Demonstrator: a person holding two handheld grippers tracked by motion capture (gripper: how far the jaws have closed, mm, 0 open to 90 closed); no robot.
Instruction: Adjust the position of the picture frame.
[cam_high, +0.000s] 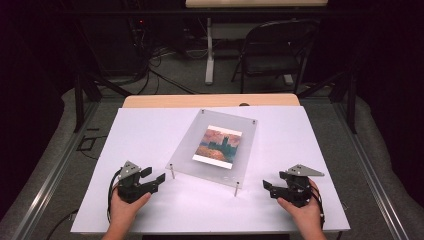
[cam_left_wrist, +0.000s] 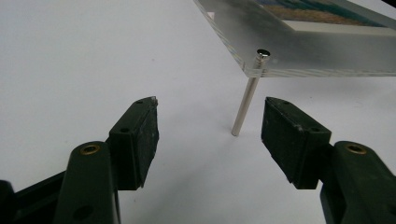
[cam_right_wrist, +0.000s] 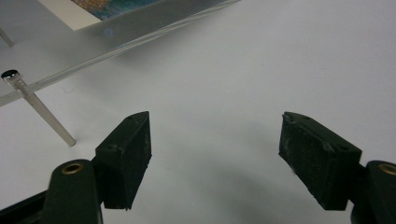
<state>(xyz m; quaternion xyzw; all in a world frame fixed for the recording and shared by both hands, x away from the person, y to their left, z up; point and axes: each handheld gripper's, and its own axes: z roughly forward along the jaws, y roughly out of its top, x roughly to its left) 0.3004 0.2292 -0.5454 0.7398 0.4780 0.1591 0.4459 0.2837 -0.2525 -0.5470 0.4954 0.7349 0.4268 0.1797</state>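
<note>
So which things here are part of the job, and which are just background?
In the job:
- clear acrylic frame holding a painting print, raised on metal legs
- left gripper, open
- right gripper, open

Background:
- folding chair
- floor cables
- far table leg

My claws (cam_high: 156, 176) are black; the white tabletop (cam_high: 150, 130) carries a frosted clear acrylic frame (cam_high: 192, 140) — orange-and-teal painting print (cam_high: 217, 143), silver standoff pins (cam_left_wrist: 245, 100).
</note>
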